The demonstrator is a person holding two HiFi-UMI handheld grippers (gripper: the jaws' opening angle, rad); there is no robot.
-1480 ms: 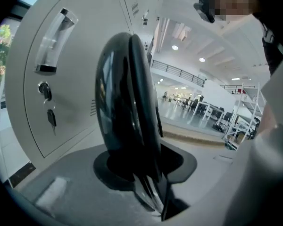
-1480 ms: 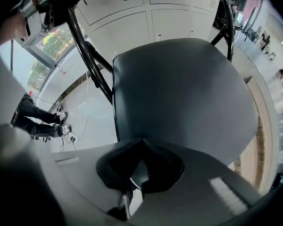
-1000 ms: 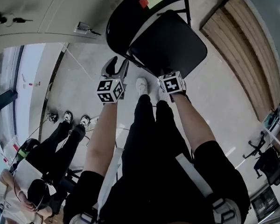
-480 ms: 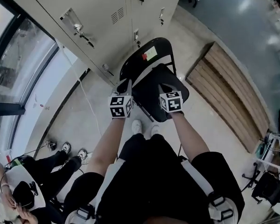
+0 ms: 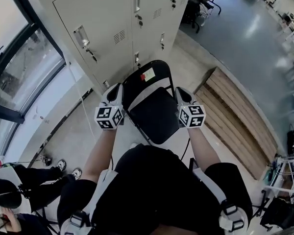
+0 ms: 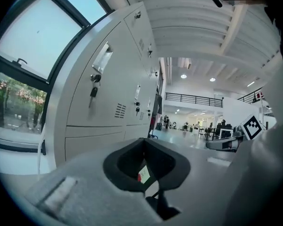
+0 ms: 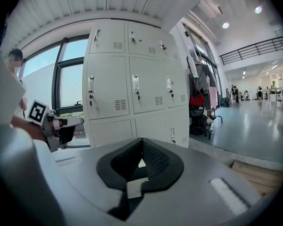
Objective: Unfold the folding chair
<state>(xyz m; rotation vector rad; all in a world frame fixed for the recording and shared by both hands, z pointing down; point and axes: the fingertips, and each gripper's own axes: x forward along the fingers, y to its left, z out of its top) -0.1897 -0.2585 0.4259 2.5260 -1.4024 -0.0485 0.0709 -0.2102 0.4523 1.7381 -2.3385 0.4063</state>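
The chair (image 5: 154, 112) stands open just in front of the lockers (image 5: 108, 23) with its seat down, so the unfolding looks finished. The left claw (image 5: 116, 89), whose jaws have just been closing, and the right claw (image 5: 179, 92) flank the chair's back, both pressed together on nothing.

chair (image 5: 157, 116) legs mostly hidden, bystander (image 5: 36, 180) cropped

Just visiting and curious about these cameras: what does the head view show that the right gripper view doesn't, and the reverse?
Only the head view: the whole black chair, seat and backrest, opened out. Only the right gripper view: a balcony railing in the distance. Both: the grey lockers and the left tool.
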